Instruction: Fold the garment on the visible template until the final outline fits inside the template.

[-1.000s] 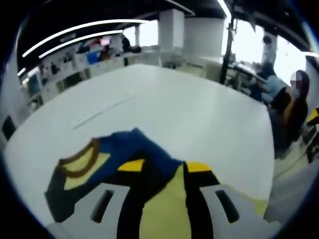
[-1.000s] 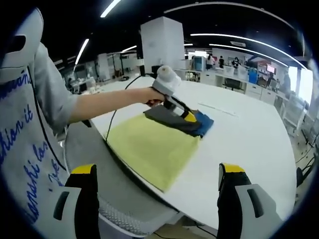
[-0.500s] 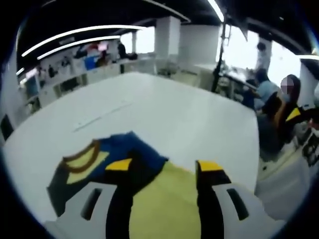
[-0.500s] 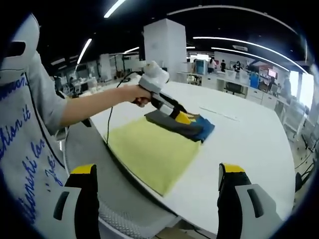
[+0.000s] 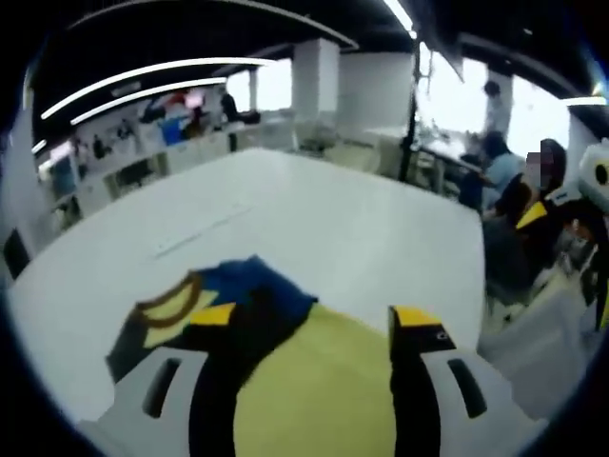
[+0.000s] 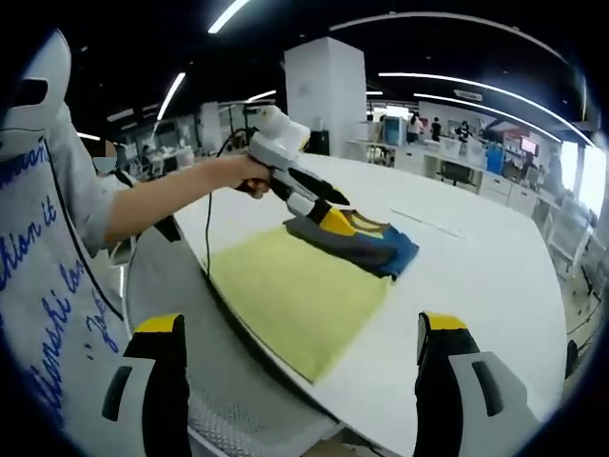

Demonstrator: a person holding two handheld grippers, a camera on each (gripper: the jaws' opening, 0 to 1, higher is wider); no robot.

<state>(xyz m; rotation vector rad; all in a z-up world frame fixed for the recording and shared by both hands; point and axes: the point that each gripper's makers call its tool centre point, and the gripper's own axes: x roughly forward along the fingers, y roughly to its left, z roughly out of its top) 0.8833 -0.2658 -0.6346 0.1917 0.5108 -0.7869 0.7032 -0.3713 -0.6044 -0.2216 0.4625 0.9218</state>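
Between the spread jaws of the left gripper [image 5: 314,328], which grasped nothing, lay the yellow template [image 5: 319,390], and just past the left jaw's tip sat the folded garment [image 5: 214,309], dark grey and blue with a brown-edged yellow neckline. Seen from the right gripper [image 6: 300,328], whose jaws also stood apart and empty near the desk [image 6: 476,257] edge, the left gripper [image 6: 328,221] hovered just over the bundle's near end, apparently clear of the cloth.

Judging by this, the folding step looked nearly finished. However, the bundle rested on the template's far edge, its blue end hanging past that edge onto the bare desk. Its long axis ran along that far edge, neckline toward the person's left. The next move probably called for gripping the bundle and drawing it toward the person, fully onto the yellow sheet.
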